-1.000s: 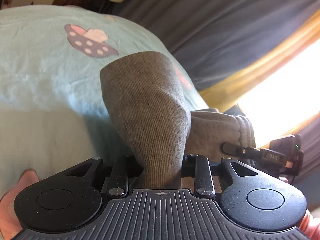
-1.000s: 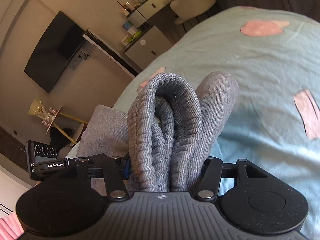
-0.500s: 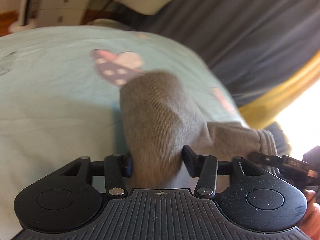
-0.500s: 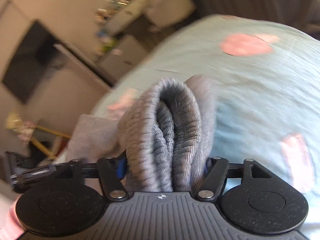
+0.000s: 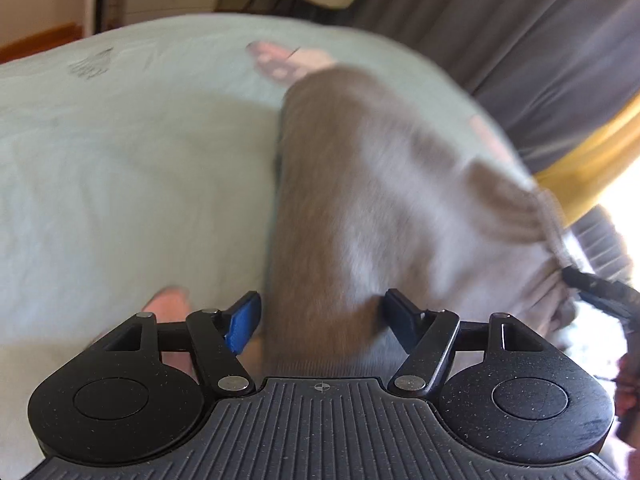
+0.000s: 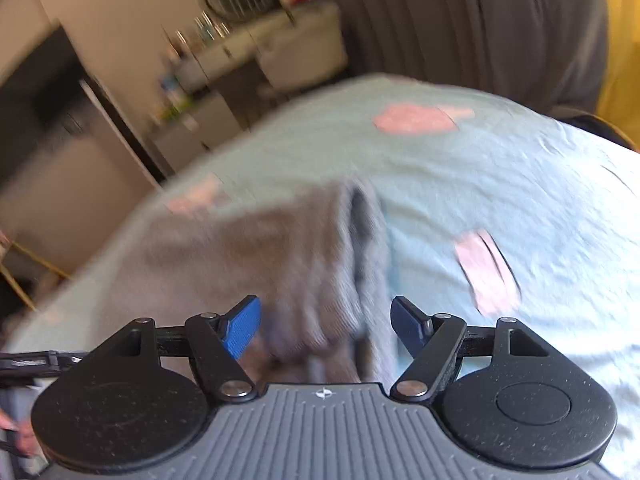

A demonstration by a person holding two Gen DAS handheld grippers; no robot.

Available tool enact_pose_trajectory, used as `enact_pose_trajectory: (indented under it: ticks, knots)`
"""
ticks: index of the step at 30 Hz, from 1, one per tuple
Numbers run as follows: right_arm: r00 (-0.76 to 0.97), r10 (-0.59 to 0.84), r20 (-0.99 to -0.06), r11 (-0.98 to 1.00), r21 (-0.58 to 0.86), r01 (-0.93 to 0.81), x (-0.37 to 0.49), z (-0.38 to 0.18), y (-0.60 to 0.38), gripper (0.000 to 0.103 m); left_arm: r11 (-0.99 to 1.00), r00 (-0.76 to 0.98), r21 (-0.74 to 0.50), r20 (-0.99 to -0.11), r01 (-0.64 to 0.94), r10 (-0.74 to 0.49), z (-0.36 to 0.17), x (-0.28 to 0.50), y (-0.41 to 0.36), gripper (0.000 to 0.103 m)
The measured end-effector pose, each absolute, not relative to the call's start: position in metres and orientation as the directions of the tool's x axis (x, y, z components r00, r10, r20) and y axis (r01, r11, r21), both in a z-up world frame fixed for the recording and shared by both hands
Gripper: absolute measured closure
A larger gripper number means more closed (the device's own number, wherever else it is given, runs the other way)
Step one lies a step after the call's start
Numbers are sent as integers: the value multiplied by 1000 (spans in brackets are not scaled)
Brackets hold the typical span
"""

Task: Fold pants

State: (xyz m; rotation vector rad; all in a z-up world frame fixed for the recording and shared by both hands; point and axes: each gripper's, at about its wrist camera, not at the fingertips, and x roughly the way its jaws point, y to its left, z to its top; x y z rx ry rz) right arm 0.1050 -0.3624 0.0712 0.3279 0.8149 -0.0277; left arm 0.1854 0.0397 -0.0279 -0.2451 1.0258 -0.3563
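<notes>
The left claw (image 5: 320, 316) is seen with its 2 blue-padded fingers (image 5: 243, 322) spread wide apart, gaps showing on both sides of what lies between them. The right claw (image 6: 325, 326) is likewise parted, its blue pads (image 6: 240, 330) held clear. From the left wrist view, the tip of the right claw is glimpsed at the far right edge, blurred. Neither claw is seen to be clamped on anything.

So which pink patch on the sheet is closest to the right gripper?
The pink patch just right of the pants, low down beside the right gripper. The others lie farther up the sheet.
</notes>
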Motion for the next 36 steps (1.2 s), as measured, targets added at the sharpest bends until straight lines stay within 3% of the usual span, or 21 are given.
enact_pose_trajectory:
  ticks: [6,9,13,17,24,31,36]
  knots:
    - [679,13,-734,984,130,123,84,85,-343,27,960,532,-199,-801,198,-276,-15,155,25,22]
    - [570,100,-815,987,155,49,70,71,-332,25,970,537,-159,-810,185,-235,-13,135,20,17]
    - [527,117,-841,992,123,-25,34,67,-308,20,969,519,-140,-824,202,-227,-13,98,8,14]
    - [513,145,-846,989,137,-53,4,72,-288,10,971,562,-36,-810,237,-167,-9,65,-13,9]
    - [620,-6,-784,992,-84,-97,-11,84,-247,5,975,610,-10,-779,221,-146,-9,41,-27,5]
    - [760,-20,-650,990,-118,-75,-8,85,-232,4,983,657,-1,-744,181,-122,-4,39,-25,3]
    - [736,11,-677,997,-48,-59,-3,76,-238,4,983,678,0,-725,184,-126,-6,41,-26,3]
